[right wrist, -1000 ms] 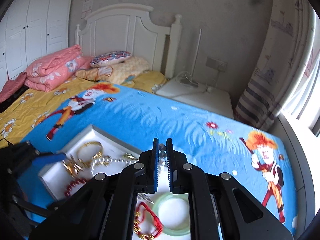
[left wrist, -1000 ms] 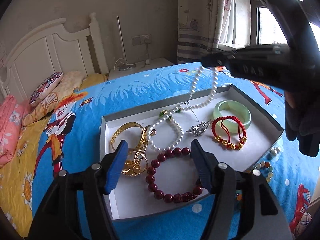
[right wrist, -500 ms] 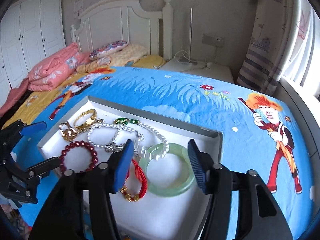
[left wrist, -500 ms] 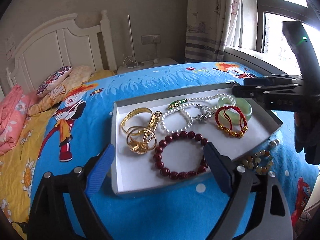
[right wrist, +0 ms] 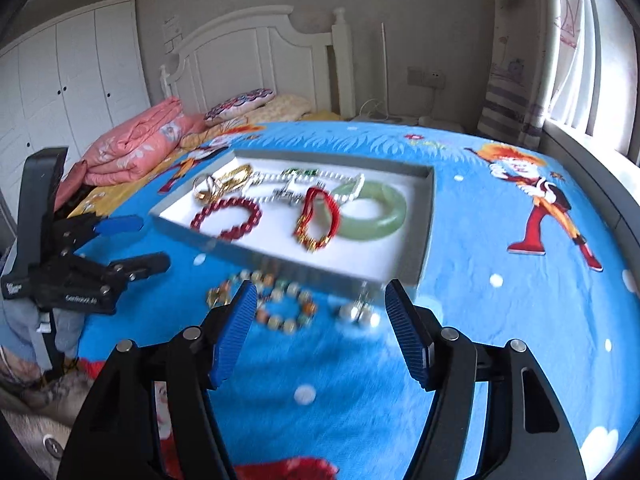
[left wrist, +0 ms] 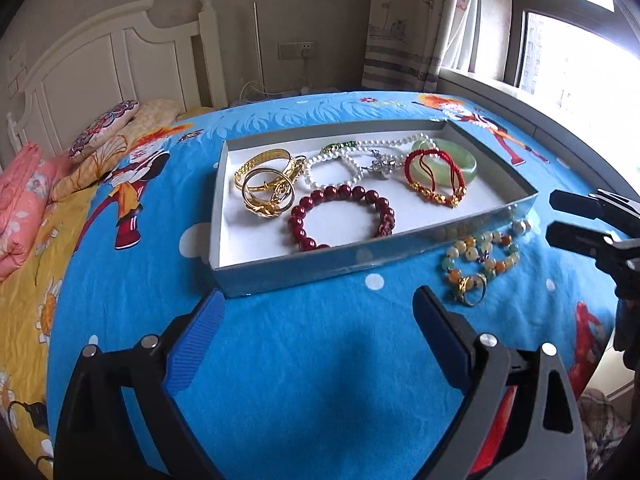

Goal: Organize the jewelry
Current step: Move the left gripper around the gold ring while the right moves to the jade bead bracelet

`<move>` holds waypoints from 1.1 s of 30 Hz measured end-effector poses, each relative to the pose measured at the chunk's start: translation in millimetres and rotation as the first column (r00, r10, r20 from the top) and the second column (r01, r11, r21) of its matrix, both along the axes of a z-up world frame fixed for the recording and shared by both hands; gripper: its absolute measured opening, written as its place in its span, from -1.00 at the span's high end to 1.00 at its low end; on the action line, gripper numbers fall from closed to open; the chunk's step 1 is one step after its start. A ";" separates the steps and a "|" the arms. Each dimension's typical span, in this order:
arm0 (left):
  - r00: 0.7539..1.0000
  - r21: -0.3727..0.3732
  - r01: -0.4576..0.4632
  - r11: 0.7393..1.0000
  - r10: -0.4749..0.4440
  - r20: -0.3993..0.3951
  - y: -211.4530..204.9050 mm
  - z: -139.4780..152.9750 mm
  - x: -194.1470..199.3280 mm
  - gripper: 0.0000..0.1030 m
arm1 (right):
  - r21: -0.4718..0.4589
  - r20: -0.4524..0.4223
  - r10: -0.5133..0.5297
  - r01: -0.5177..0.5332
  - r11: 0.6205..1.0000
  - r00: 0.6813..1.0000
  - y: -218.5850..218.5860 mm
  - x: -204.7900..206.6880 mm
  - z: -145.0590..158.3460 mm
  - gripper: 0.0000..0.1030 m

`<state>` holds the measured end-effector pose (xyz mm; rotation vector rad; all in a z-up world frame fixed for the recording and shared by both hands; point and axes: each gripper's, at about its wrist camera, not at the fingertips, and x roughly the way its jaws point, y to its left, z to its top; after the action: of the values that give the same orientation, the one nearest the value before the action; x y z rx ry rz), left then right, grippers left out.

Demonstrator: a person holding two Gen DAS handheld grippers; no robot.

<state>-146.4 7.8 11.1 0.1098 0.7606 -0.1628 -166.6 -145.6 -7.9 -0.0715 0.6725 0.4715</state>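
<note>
Both the left gripper and right gripper are hanging empty over open blue bedspread, jaws having just been opening. The shallow jewelry tray is lying with its long axis crosswise, its near wall facing them. The mixed-bead bracelet and gold ring are resting outside that wall.

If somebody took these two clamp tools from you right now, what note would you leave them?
Left gripper: open, empty; jaws just widened.
Right gripper: open, empty; jaws just opened.
In the shallow white tray: gold bangles, dark red bead bracelet, white pearl strand, red cord bracelet, pale green jade bangle.
Left on the blue bedspread beside the tray: pastel multicoloured bead bracelet, gold ring, round pearl studs.
</note>
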 end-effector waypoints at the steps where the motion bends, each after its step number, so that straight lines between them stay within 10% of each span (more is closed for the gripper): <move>1: 1.000 0.001 0.002 1.000 -0.002 0.005 -0.3 0.0 -0.4 -0.83 | -0.008 0.001 0.012 -0.012 1.000 1.000 2.5 -1.9 -2.0 -0.24; 11: 0.992 0.013 0.130 0.991 -0.130 0.005 -23.6 -2.1 -13.3 -0.80 | -0.067 0.000 0.041 -0.041 0.997 0.999 19.5 -4.8 -17.5 -0.21; 18: 0.955 -0.012 0.279 0.960 -0.278 -0.102 -71.2 -14.5 -5.5 0.01 | 0.060 0.006 0.012 -0.012 0.998 1.000 0.0 -4.0 -13.1 -0.21; 26: 0.956 -0.006 0.275 0.961 -0.275 -0.104 -80.0 -16.0 4.1 0.51 | 0.106 0.004 0.006 -0.006 0.994 1.000 -6.1 -2.5 -11.2 -0.21; 33: 0.958 -0.010 0.279 0.960 -0.279 -0.064 -64.2 -12.6 -19.5 0.51 | 0.086 0.013 0.010 -0.011 0.996 1.000 -3.8 -4.5 -11.7 -0.21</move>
<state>-165.9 -56.4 -1.4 0.2118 0.8080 -0.4376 -171.1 -149.4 -19.6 0.0036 0.6385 0.5089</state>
